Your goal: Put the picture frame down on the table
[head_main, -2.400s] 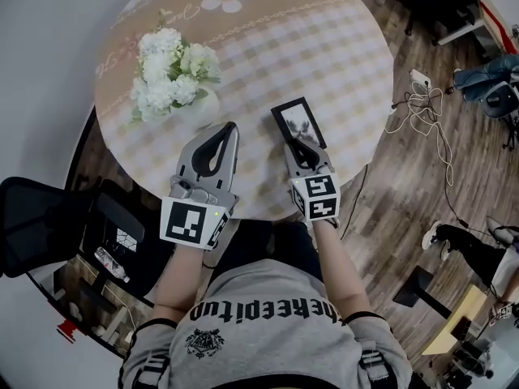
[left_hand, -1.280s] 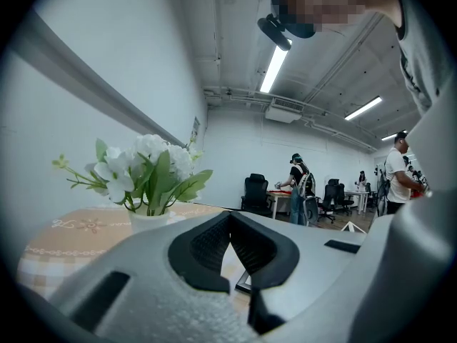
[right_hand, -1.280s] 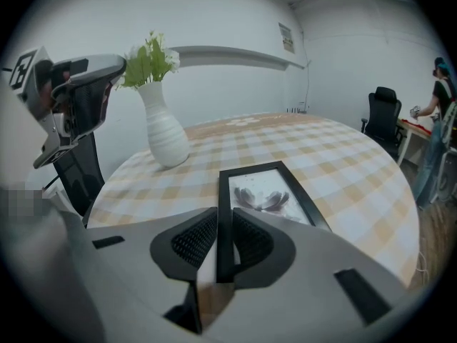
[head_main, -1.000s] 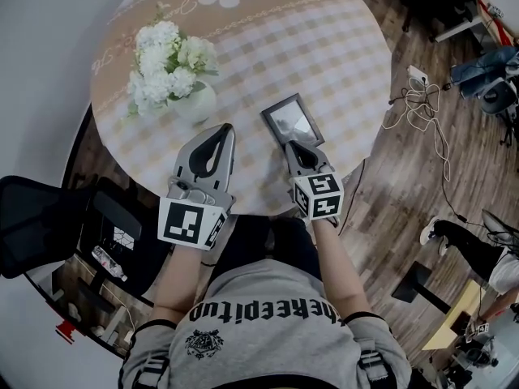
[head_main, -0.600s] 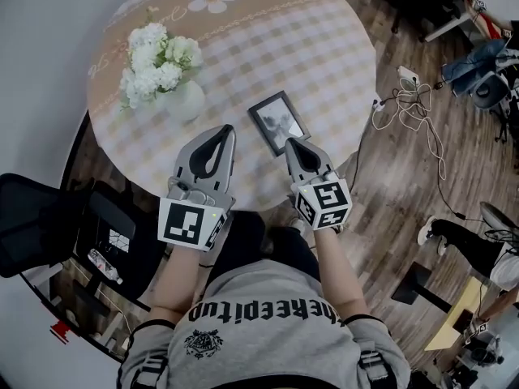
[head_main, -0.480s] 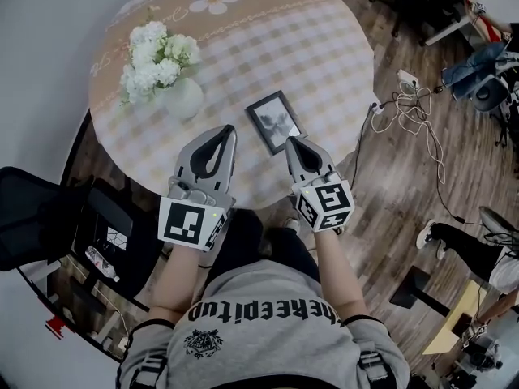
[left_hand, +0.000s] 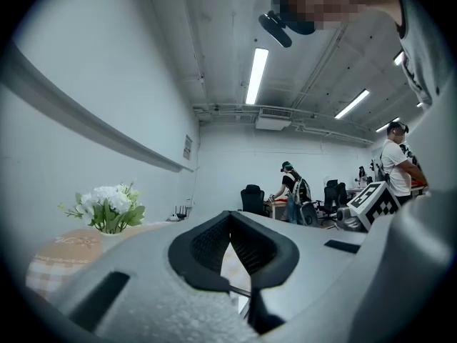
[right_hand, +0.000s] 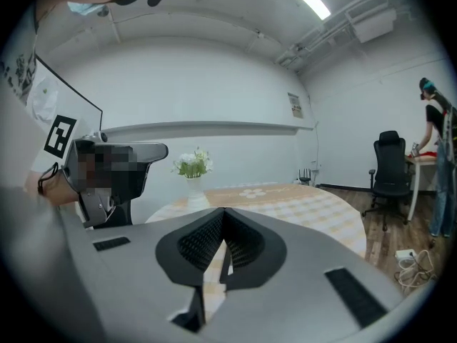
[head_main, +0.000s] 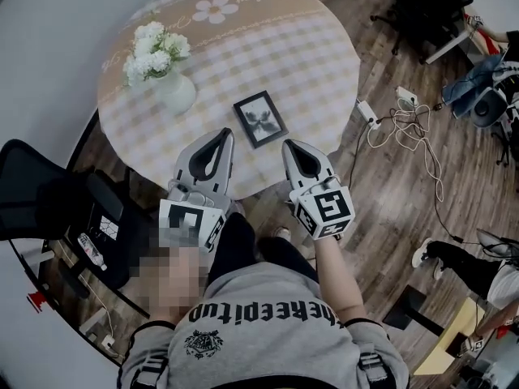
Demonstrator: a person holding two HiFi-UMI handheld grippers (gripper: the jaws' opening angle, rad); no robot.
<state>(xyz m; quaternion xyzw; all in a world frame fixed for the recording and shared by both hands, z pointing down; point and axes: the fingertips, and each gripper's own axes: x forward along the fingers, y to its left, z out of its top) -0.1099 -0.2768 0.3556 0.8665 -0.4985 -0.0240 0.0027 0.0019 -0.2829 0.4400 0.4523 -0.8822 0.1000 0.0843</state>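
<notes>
Picture frame [head_main: 259, 120] lies flat and face up on the checked counter [head_main: 316, 63], near its front edge, free of both tools. Its long axis runs away from the person, the far end leaning a little to the left, and a short edge faces the person. The frame lies ahead of the fingers and between the two tools. The right gripper [head_main: 289, 145] has its tip just beside the frame's near right corner; the left gripper [head_main: 225, 134] sits a little off the near left corner. The right one looks slightly nearer. Each gripper view shows its fingers pressed together at the tip, with only the checked cloth showing through the loop behind them – neither is pinching anything. A vase of white flowers [head_main: 166, 75] stands well apart at the far left. By my reading the frame is already set down – nothing is left but to draw clear
</notes>
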